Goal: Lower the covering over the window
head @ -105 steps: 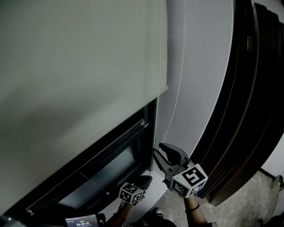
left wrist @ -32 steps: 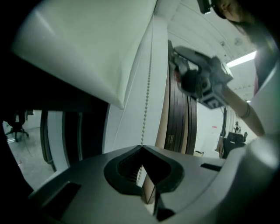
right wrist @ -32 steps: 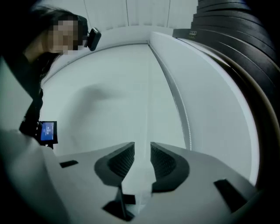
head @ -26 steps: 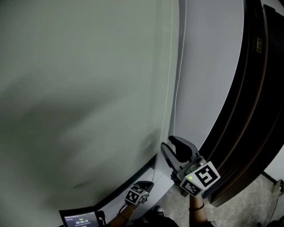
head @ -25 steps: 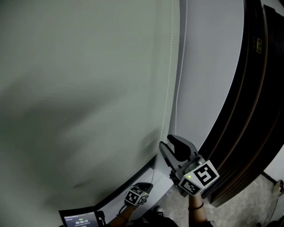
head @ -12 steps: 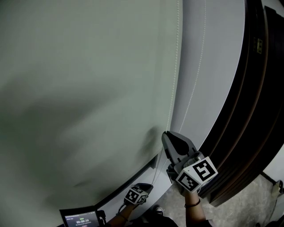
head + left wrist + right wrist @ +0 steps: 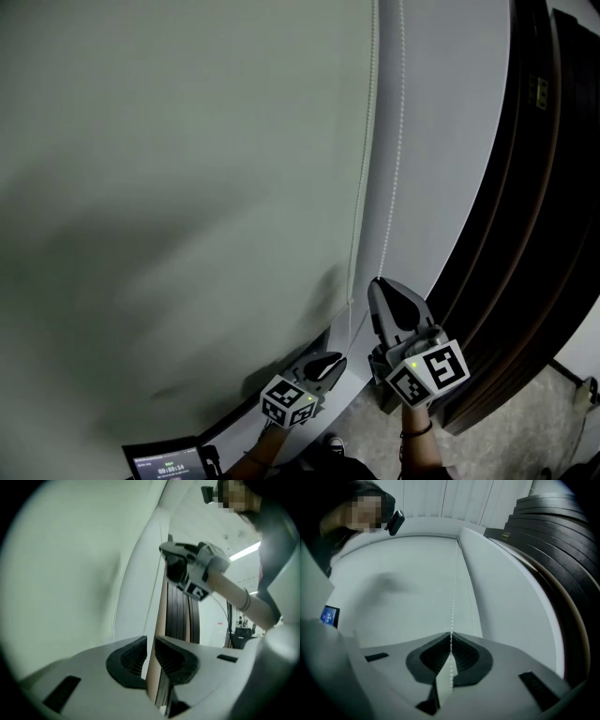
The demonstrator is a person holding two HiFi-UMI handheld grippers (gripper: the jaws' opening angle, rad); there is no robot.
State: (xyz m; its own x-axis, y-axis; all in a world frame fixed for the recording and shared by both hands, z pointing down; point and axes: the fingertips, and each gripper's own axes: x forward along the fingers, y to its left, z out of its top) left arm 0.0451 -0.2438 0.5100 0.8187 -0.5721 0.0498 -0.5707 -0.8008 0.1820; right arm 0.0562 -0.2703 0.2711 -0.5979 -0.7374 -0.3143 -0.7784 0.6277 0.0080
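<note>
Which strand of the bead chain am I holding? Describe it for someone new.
Find the big pale green roller blind. Two bead chain strands hang by its right edge. Yours is the outer strand, ending in the shut jaws of the right gripper; the inner strand hugs the blind's edge.

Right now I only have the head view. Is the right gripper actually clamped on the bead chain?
Observer: Yes. In the right gripper view, the right gripper is shut on the bead chain, which runs straight up from its tips.
Operator: Left gripper on the chain too?
Observer: No. The left gripper has just been opening. In its own view the jaws stand slightly apart with nothing between them.
</note>
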